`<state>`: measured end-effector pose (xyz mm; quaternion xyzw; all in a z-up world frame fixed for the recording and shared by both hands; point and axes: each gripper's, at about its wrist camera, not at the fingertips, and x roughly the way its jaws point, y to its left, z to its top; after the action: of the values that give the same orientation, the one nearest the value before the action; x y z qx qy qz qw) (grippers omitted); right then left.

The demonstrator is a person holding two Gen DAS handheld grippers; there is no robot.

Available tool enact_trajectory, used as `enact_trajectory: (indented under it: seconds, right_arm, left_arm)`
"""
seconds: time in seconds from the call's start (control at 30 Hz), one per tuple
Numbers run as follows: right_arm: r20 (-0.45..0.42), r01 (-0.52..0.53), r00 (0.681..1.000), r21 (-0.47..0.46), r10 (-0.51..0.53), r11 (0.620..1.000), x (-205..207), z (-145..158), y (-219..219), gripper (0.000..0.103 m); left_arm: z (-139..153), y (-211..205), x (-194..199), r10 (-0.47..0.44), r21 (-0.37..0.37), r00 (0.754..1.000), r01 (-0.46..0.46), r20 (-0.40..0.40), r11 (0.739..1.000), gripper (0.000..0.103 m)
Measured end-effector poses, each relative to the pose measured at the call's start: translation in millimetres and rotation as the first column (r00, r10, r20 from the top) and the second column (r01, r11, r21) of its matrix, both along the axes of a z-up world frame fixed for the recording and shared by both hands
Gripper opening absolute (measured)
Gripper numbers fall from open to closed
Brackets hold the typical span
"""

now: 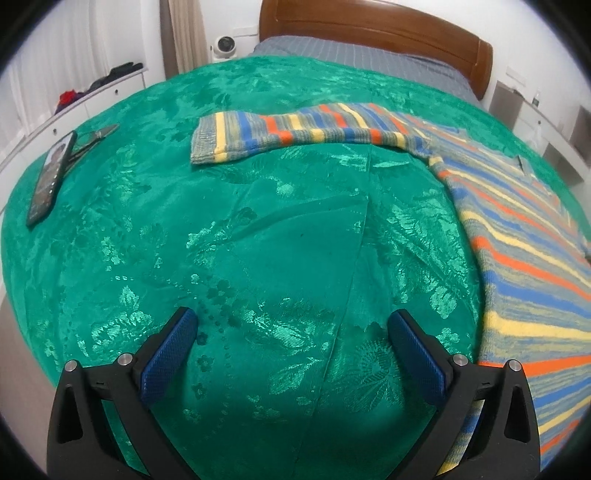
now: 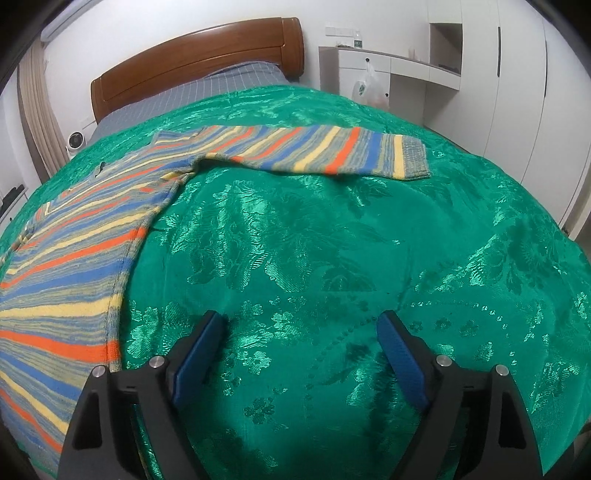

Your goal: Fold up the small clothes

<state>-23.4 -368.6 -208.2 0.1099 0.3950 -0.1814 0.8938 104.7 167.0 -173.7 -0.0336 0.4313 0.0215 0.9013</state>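
A small striped sweater (image 1: 524,258) in blue, orange, yellow and grey lies flat on the green bedspread (image 1: 258,229). In the left wrist view its body runs down the right side and one sleeve (image 1: 295,131) stretches left. In the right wrist view the sweater (image 2: 70,273) lies at the left and its other sleeve (image 2: 332,151) stretches right. My left gripper (image 1: 291,326) is open and empty over bare bedspread, left of the sweater's hem. My right gripper (image 2: 301,328) is open and empty over the bedspread (image 2: 332,251), right of the hem.
A phone (image 1: 50,181) and scissors (image 1: 94,138) lie on the bedspread at the far left. A wooden headboard (image 1: 376,33) and grey sheet are at the far end. White drawers (image 1: 74,107) stand left, a white wardrobe (image 2: 517,92) and a hanging bag (image 2: 369,88) right.
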Motion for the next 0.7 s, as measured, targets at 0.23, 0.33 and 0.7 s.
enact_trajectory:
  seconds: [0.23, 0.33, 0.7]
  right_arm:
    - [0.000, 0.000, 1.000, -0.012, 0.000, 1.000, 1.4, 0.4, 2.3, 0.086]
    - [0.001, 0.000, 1.000, -0.017, 0.000, 1.000, 0.9, 0.6, 2.9, 0.087]
    - [0.003, 0.001, 1.000, -0.022, -0.001, 1.000, -0.6, 0.3, 3.4, 0.087]
  left_arm:
    - [-2.3, -5.5, -0.1, 0.000, 0.039, 1.000, 0.000, -0.002, 0.999, 0.103]
    - [-3.0, -9.0, -0.5, -0.004, 0.069, 1.000, 0.004, 0.000, 0.998, 0.103]
    - [-3.4, -10.6, 0.4, -0.002, 0.085, 1.000, 0.003, -0.004, 0.996, 0.103]
